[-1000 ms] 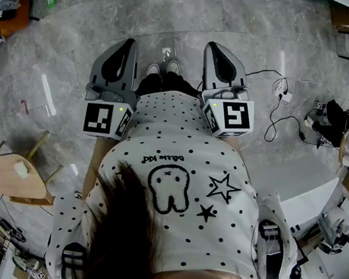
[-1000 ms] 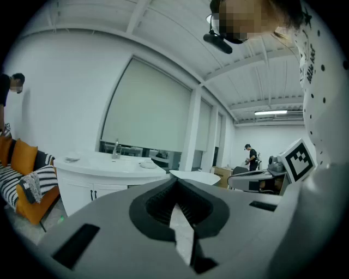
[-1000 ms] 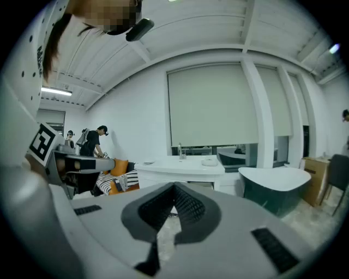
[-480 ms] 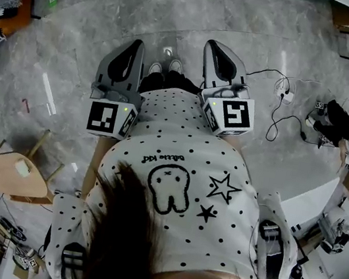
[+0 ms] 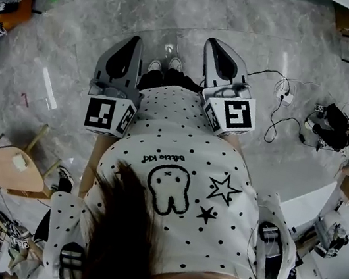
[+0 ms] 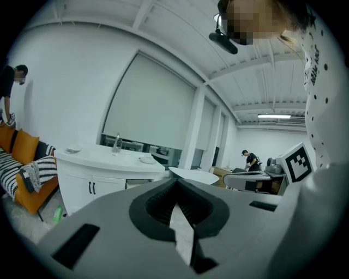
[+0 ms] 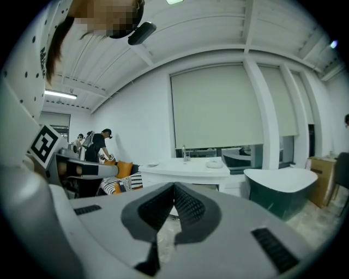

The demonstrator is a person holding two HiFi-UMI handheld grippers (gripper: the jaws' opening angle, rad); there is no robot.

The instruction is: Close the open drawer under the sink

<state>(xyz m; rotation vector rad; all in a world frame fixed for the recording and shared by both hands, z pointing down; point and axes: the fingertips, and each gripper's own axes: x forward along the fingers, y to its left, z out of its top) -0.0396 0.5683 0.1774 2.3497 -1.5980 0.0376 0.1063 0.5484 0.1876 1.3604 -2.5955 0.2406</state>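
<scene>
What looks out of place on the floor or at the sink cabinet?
A small green object lies on the floor by the orange sofa. A loose cable trails from a power strip across the floor. Below the sink counter, a drawer seems to stand open; too distant to confirm.

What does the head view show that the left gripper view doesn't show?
Only the head view shows the wooden stool, the person's shoes and the cables on the floor. Only the left gripper view shows the faucet on the white counter and the big window blind. Both show the left hand-held gripper, shut and empty, and the dotted shirt.
</scene>
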